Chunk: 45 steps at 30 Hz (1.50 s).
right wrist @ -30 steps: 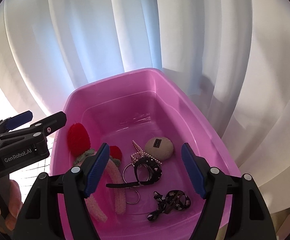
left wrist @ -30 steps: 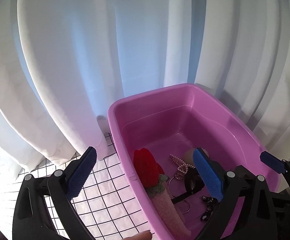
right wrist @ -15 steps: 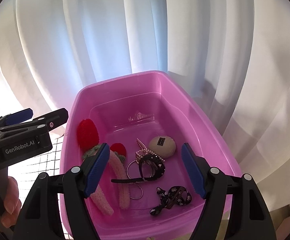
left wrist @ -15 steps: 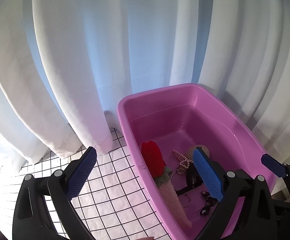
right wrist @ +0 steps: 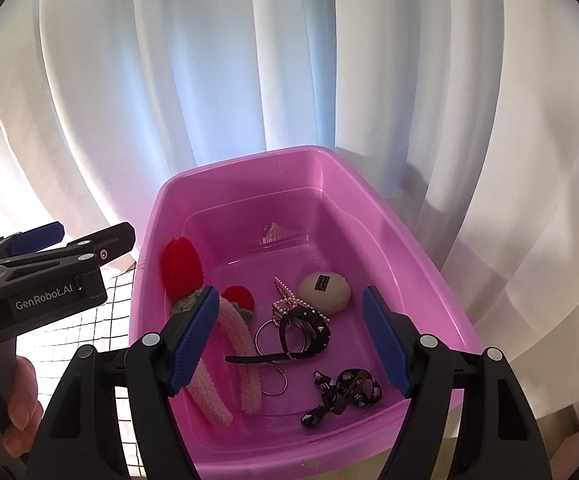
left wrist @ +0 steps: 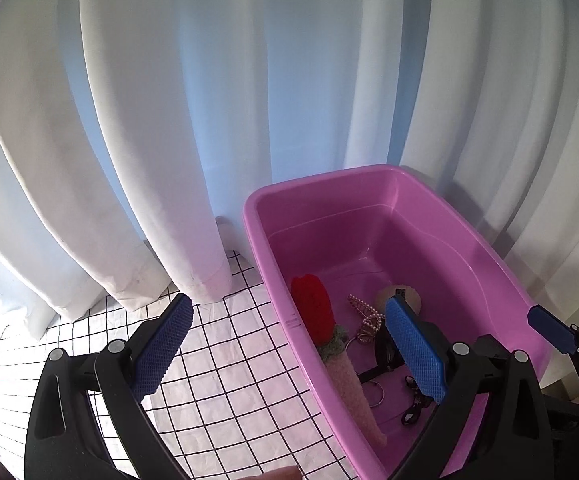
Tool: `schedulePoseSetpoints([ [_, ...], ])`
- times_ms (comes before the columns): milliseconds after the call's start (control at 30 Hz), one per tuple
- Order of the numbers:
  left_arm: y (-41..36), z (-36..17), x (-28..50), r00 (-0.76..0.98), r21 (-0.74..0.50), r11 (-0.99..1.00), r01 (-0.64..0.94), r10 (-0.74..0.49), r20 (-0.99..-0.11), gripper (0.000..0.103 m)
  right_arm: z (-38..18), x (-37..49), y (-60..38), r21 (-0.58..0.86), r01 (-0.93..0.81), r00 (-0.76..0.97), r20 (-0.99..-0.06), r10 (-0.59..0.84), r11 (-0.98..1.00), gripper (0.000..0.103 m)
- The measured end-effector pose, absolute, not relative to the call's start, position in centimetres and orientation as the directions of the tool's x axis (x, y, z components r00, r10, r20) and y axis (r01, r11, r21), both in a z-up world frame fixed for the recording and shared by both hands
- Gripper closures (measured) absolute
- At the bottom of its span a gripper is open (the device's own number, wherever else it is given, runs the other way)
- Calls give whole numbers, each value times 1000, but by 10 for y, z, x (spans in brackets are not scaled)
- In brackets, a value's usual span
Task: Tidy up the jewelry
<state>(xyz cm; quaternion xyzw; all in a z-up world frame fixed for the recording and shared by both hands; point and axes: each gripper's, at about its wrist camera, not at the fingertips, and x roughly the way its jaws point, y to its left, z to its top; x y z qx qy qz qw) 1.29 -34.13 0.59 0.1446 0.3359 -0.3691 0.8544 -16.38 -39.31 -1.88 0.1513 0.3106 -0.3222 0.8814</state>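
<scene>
Jewelry (right wrist: 301, 324) sits in pink tub (right wrist: 429, 264) w/ fuzzy headband (right wrist: 245, 344). Right gripper (right wrist: 285, 344) spread wide, empty, above tub. Left gripper (left wrist: 289, 344) also spread, empty, straddling tub's rim over grid cloth (left wrist: 229, 368).

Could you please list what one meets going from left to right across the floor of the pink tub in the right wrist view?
Red strawberry pompom → fuzzy pink headband → silver ring → black studded clip → cream round pad, all inside the pink tub.
</scene>
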Motion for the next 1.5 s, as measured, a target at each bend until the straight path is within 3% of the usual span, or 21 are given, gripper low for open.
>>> schedulePoseSetpoints([
  [1500, -335, 5, 18, 500, -3, 698, 717, -517, -695, 8, -17, -166, -389, 64, 664, 597, -645, -477, 745, 33],
])
